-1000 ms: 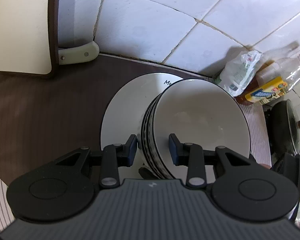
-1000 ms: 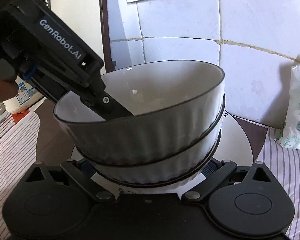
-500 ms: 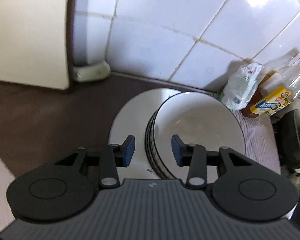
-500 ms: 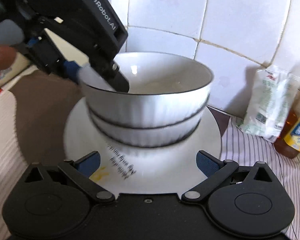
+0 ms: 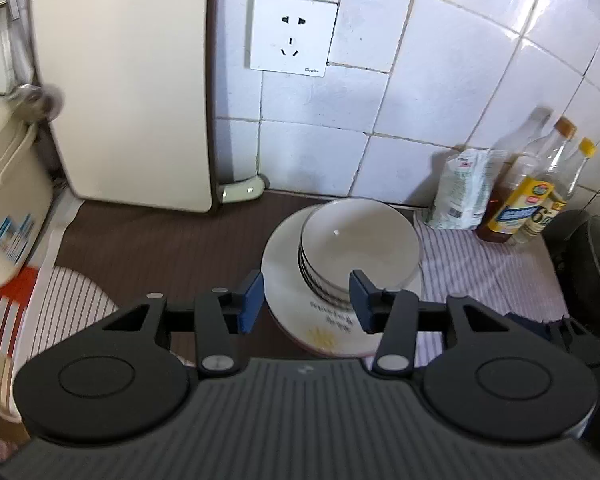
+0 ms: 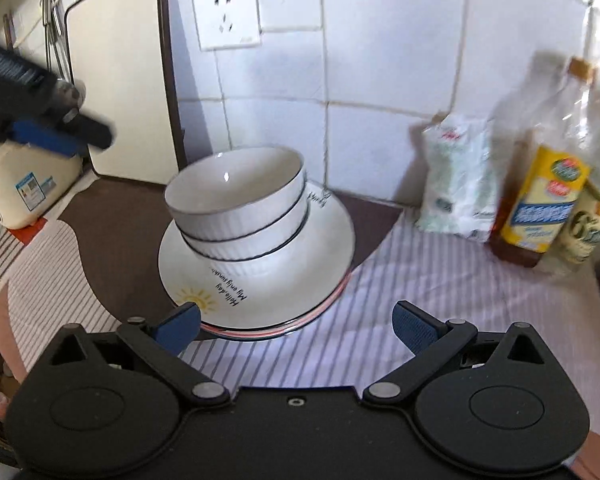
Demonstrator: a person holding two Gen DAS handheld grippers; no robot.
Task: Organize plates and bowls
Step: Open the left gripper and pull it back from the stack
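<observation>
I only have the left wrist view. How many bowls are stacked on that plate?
Observer: The right wrist view shows two bowls, nested, on the plate.
Operator: Is anything under the plate?
Observer: Yes, pink and dark rims of more plates peek out beneath it.
Operator: And the right gripper?
Observer: The right gripper is open and holds nothing, in front of the stack.
</observation>
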